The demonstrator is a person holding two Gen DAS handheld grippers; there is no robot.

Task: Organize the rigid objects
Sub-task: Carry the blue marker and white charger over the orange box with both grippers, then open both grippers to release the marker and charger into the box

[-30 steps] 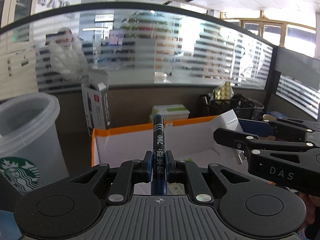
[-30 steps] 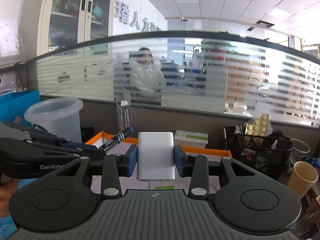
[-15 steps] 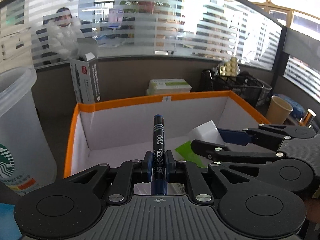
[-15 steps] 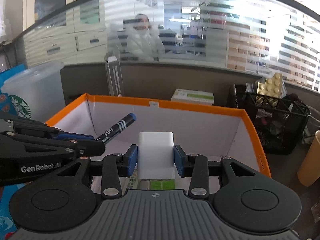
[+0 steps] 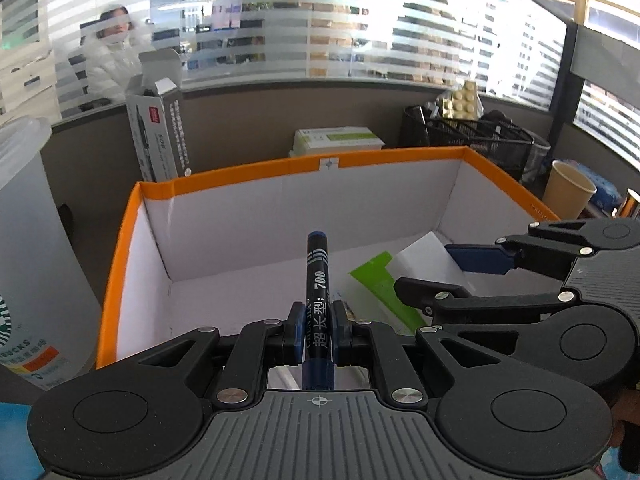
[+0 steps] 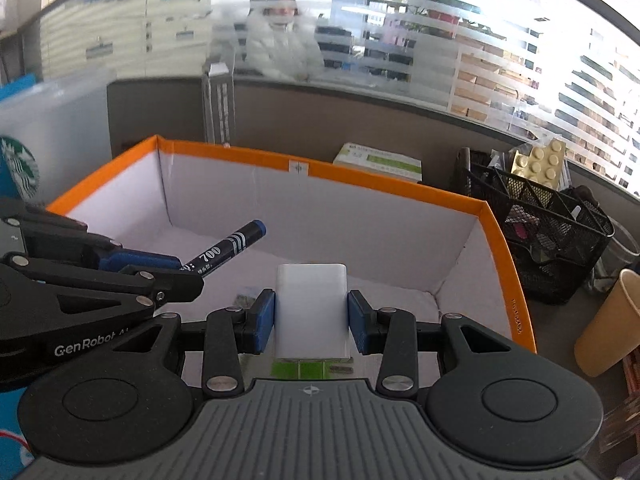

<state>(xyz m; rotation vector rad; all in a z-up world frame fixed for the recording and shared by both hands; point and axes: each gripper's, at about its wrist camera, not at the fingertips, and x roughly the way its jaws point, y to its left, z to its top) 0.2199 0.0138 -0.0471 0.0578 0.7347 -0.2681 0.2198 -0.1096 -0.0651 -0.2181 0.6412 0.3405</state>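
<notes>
My left gripper [image 5: 317, 330] is shut on a dark blue marker [image 5: 317, 280] that points forward over the open orange-rimmed white box [image 5: 256, 172]. My right gripper [image 6: 311, 316] is shut on a white charger block [image 6: 311, 308], held over the same box [image 6: 400, 188]. In the left wrist view the right gripper [image 5: 460, 276] sits to the right, inside the box, with the white block [image 5: 424, 256] between its fingers. In the right wrist view the left gripper [image 6: 172, 276] with the marker [image 6: 228, 246] is at the left. A green and white packet [image 5: 380, 280] lies on the box floor.
A frosted Starbucks cup [image 5: 28, 240] stands left of the box. A tall grey pen carton [image 5: 158, 136] and a green-white carton [image 5: 338, 140] stand behind it. A black mesh basket [image 6: 540, 232] and a paper cup [image 6: 608, 328] are to the right.
Both grippers have tilted down and moved forward over the box, so its inside now shows. Each still holds its object.
</notes>
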